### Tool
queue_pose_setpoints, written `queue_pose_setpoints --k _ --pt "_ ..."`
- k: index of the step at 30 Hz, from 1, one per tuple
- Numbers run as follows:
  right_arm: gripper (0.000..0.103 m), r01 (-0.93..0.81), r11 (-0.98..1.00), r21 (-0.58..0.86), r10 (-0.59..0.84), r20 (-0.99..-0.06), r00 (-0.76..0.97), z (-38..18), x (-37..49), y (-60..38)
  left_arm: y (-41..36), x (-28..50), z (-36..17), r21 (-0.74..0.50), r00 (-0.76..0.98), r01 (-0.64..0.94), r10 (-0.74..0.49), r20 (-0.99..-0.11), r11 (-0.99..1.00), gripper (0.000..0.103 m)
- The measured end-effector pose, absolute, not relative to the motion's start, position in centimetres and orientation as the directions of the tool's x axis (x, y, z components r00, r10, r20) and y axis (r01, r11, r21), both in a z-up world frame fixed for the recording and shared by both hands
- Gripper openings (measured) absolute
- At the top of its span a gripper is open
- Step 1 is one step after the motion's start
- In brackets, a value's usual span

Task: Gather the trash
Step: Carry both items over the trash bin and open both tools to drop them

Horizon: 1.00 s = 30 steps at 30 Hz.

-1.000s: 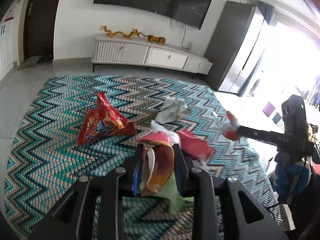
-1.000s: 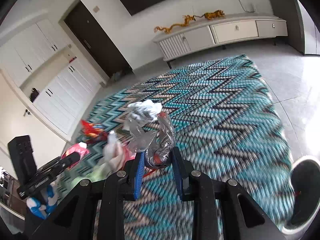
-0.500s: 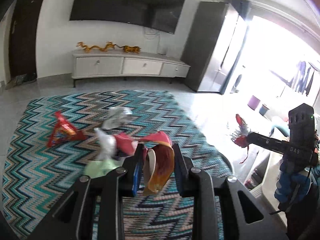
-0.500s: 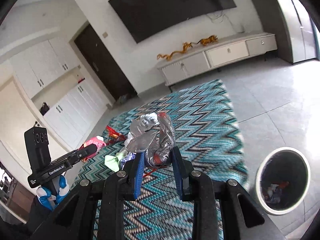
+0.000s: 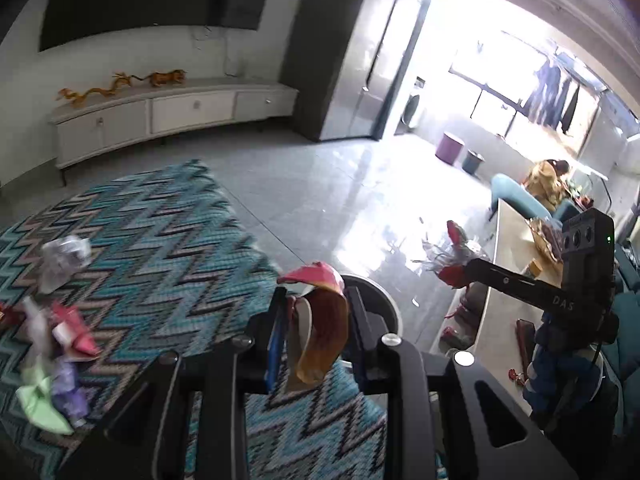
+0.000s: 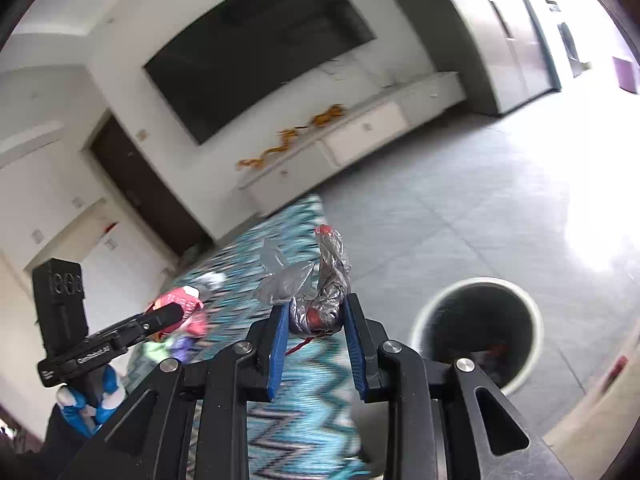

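Note:
My left gripper [image 5: 316,312] is shut on an orange and red snack wrapper [image 5: 320,328] that droops between its pads. Just behind it shows the rim of a round bin [image 5: 384,300]. My right gripper [image 6: 316,312] is shut on a crumpled silver wrapper [image 6: 324,284] with red print. The white-rimmed dark bin [image 6: 478,328] stands on the tiles to its right, with some trash inside. Each gripper appears in the other's view: the right one [image 5: 452,264] with its silver wrapper, the left one [image 6: 176,308] with its red wrapper. Loose wrappers [image 5: 56,344] and a crumpled white paper [image 5: 60,256] lie on the rug.
A zigzag teal rug [image 5: 160,240] covers the floor on the left; shiny grey tiles [image 5: 340,192] run to a bright window. A white TV cabinet [image 5: 168,116] lines the far wall. A pale table [image 5: 508,280] and a seated person [image 5: 546,180] are at the right.
Both grippers have swung right off the rug toward the bin, each still holding its wrapper. The bin has grown larger in the right wrist view, and the litter pile has slid to the left.

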State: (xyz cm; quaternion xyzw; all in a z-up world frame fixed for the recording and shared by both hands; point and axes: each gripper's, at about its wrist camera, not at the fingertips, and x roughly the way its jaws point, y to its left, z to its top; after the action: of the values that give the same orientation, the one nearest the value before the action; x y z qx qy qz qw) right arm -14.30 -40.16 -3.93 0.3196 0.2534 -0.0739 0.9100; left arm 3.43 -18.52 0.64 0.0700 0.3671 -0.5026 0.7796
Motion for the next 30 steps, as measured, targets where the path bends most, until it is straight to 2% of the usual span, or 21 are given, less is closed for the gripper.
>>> queue_pose_setpoints --k 11,22,24,25,27,30 --pt "0.026 0.498 0.705 0.505 -0.065 -0.653 0.754 -10.5 -13.4 -48.0 -33.7 4.5 -5.3 -0.25 0.114 0.86 -0.645 -0.756 0.445 0.027" --pt "0.029 0.604 0.649 0.463 -0.058 -0.761 0.646 -17.4 -10.3 -51.8 -41.8 6.3 -10.4 -0.307 0.019 0.844 -0.598 -0.801 0.439 0.03" --pt "0.034 0.624 0.637 0.453 -0.064 -0.776 0.628 -18.3 -10.3 -52.3 -42.5 6.3 -11.0 -0.334 -0.005 0.834 -0.6 -0.8 0.439 0.033" --pt "0.042 0.632 0.631 0.45 -0.066 -0.78 0.622 -18.6 -10.3 -52.5 -42.8 6.5 -11.3 -0.343 -0.013 0.829 -0.598 -0.801 0.441 0.036" --pt "0.053 0.646 0.623 0.442 -0.075 -0.788 0.611 -18.9 -10.4 -52.8 -42.8 6.7 -11.6 -0.352 -0.015 0.822 -0.601 -0.799 0.447 0.05" --pt "0.053 0.656 0.614 0.439 -0.082 -0.791 0.606 -19.0 -10.6 -52.8 -42.6 6.3 -11.3 -0.358 -0.021 0.824 -0.608 -0.794 0.439 0.05"
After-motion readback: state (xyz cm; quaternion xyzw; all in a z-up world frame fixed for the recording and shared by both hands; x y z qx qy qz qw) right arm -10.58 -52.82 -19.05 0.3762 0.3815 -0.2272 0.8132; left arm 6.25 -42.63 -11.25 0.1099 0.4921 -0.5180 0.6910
